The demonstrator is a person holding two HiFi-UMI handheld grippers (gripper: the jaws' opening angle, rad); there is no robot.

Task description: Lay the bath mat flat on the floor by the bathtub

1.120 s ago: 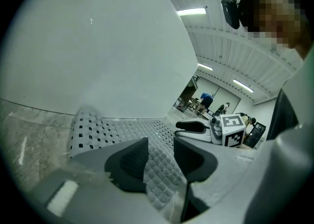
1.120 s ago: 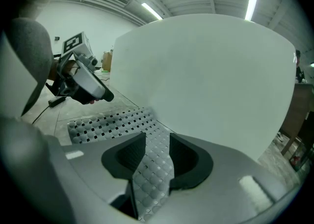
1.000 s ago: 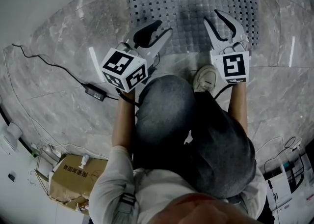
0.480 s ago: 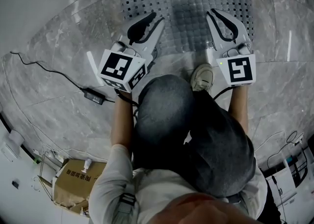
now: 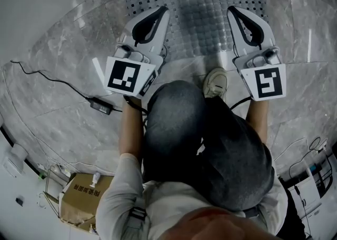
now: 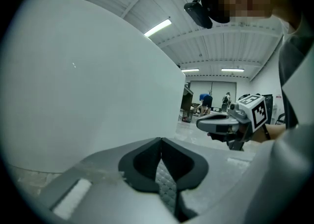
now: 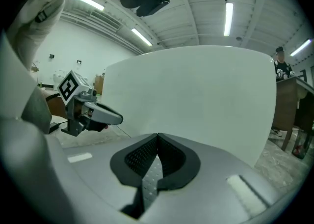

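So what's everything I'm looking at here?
bath mat: one, grey with holes, on the floor
bathtub: one, white, just beyond the mat
cable with power brick: one, black, floor at left
cardboard box: one, brown, lower left
shoe: one, pale, by the mat's near edge
left tongs: one, grey, closing on the mat's near edge
right tongs: one, grey, shut on the mat's near edge
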